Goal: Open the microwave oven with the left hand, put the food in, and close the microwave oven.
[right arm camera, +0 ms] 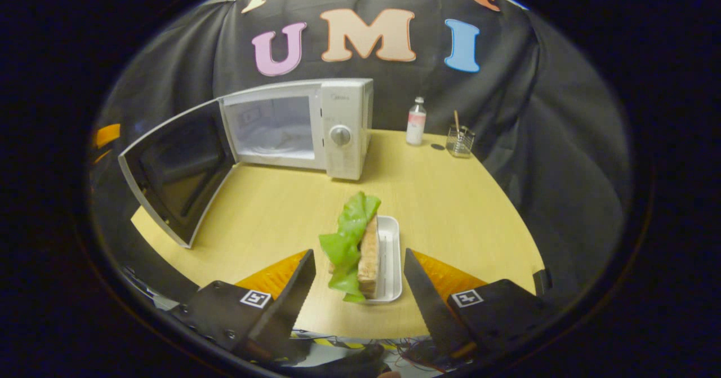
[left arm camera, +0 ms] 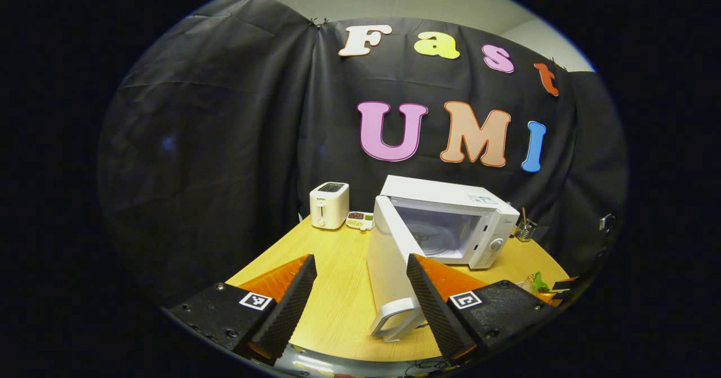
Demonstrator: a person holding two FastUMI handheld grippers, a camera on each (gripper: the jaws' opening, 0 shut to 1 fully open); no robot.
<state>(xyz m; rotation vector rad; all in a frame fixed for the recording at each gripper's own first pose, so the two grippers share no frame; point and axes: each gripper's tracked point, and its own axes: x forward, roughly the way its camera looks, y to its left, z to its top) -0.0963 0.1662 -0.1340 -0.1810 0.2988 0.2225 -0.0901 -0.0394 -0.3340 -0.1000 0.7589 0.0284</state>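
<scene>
A white microwave oven (left arm camera: 450,220) (right arm camera: 343,124) stands at the back of the wooden table with its door (left arm camera: 388,265) (right arm camera: 174,169) swung wide open and the cavity bare. The door handle (left arm camera: 394,319) lies just inside the right finger of my left gripper (left arm camera: 360,299), which is open and holds nothing. In the right gripper view, a sandwich with green lettuce (right arm camera: 352,243) lies in a white tray (right arm camera: 390,254) near the table's front edge. My right gripper (right arm camera: 357,290) is open, its fingers flanking the near end of the tray without touching it.
A white toaster (left arm camera: 329,204) and a small dish of snacks (left arm camera: 359,220) stand left of the oven. A small bottle (right arm camera: 415,121) and a wire holder (right arm camera: 460,140) (left arm camera: 525,230) stand at the back right. The round wooden table (right arm camera: 270,209) ends close below both grippers.
</scene>
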